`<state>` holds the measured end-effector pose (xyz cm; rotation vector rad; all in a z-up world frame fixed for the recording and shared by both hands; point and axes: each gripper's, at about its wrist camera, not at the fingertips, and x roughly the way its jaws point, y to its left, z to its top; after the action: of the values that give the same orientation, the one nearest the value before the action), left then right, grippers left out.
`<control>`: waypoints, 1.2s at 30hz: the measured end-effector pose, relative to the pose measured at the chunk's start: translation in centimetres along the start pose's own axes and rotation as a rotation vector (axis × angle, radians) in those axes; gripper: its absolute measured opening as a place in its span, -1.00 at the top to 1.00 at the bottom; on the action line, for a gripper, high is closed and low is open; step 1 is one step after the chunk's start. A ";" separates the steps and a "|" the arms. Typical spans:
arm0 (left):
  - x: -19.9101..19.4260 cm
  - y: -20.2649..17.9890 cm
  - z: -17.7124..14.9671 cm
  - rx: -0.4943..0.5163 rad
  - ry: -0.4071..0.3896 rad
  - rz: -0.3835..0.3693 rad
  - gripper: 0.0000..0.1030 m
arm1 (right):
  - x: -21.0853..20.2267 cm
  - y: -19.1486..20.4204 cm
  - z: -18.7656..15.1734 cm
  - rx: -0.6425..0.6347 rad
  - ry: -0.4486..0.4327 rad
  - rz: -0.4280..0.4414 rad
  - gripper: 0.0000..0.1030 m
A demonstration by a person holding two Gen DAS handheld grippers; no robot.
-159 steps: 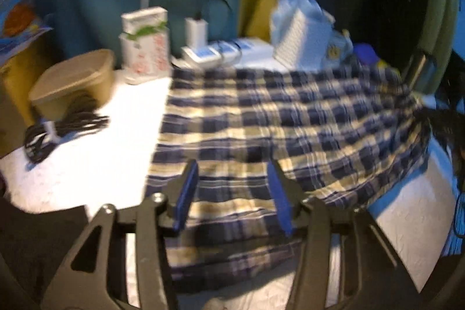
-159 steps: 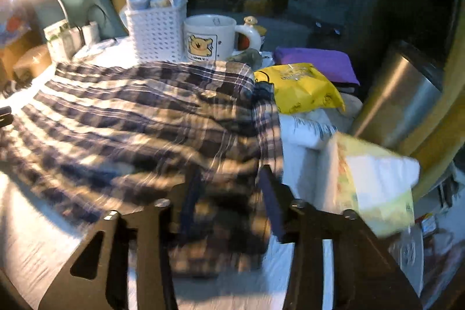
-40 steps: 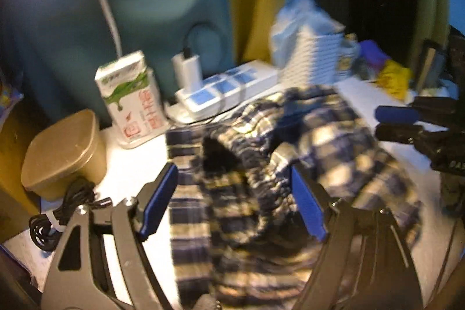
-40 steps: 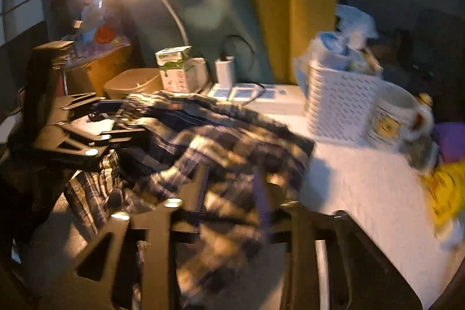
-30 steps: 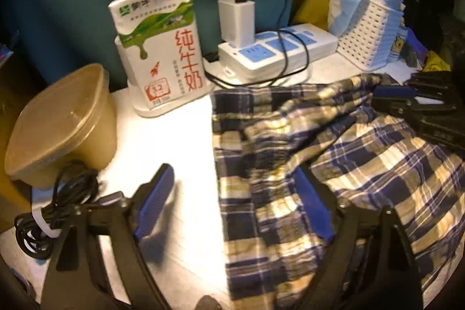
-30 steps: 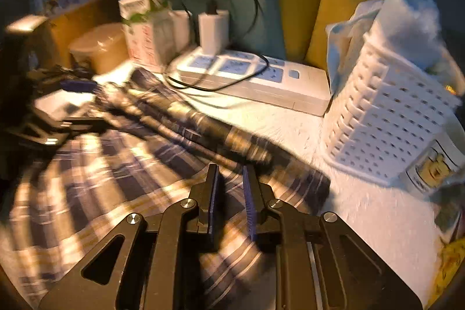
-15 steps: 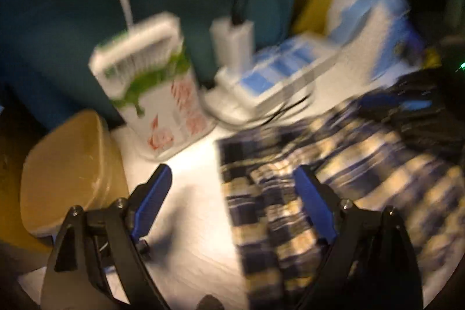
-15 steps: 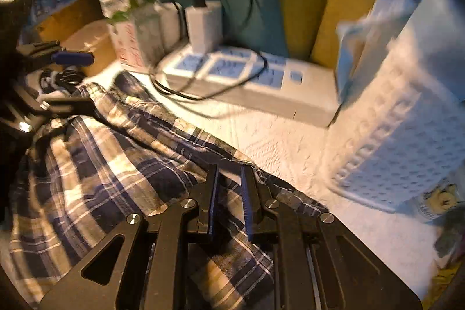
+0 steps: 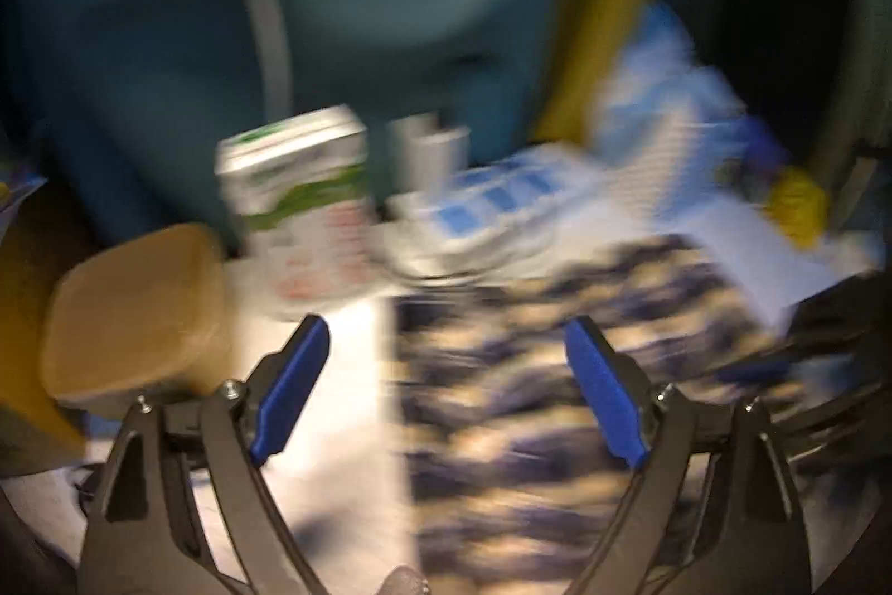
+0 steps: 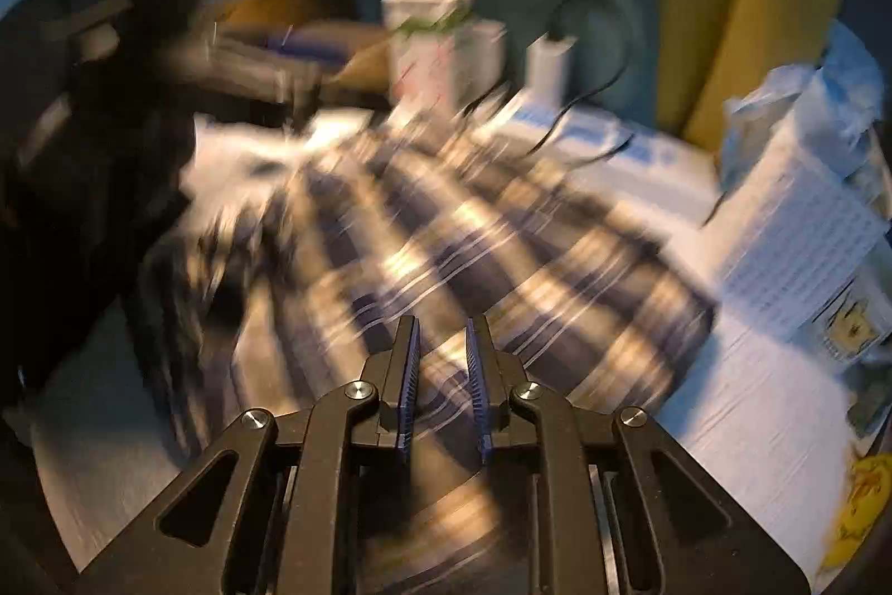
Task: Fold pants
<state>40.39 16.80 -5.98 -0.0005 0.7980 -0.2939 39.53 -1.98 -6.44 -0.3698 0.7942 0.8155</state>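
The blue and cream plaid pants [image 9: 535,388] lie folded on the white table, blurred by motion; they also show in the right wrist view [image 10: 446,249]. My left gripper [image 9: 446,372] is wide open and empty, raised above the pants' left edge. My right gripper [image 10: 440,355] hovers over the near part of the pants with its jaws a small way apart and nothing between them. The left gripper shows as a dark blur at the left of the right wrist view [image 10: 167,65].
A milk carton [image 9: 301,199], a tan lidded container [image 9: 139,310] and a white power strip with charger [image 9: 490,199] stand at the back. A white basket [image 10: 803,232] and a yellow bag [image 10: 864,494] sit at the right.
My right gripper has let go of the pants, opened slightly and pulled back up. My left gripper, still open, has drawn back and up. The pants now lie folded over.
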 end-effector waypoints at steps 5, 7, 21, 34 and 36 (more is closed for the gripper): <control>4.4 -2.5 -3.2 0.063 0.205 0.014 -0.71 | 0.4 1.8 -3.4 0.032 0.035 -0.037 0.64; 5.7 -1.1 -4.3 0.003 0.237 0.024 -0.71 | -0.7 2.3 -4.8 0.047 0.026 -0.048 0.64; 1.4 -0.3 -3.4 0.017 0.150 0.114 -0.71 | -7.6 3.2 -13.6 0.160 0.050 -0.055 0.63; -3.3 -2.4 -7.0 -0.004 0.148 0.031 -0.71 | -6.0 3.5 -11.7 0.233 -0.021 -0.021 0.20; -2.4 -2.1 -8.1 -0.033 0.180 0.041 -0.71 | -6.0 3.9 -11.4 0.231 -0.032 -0.047 0.75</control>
<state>32.54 16.28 -9.75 0.0114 0.9806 -0.2435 28.43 -9.02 -9.46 -0.1693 0.8369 0.6756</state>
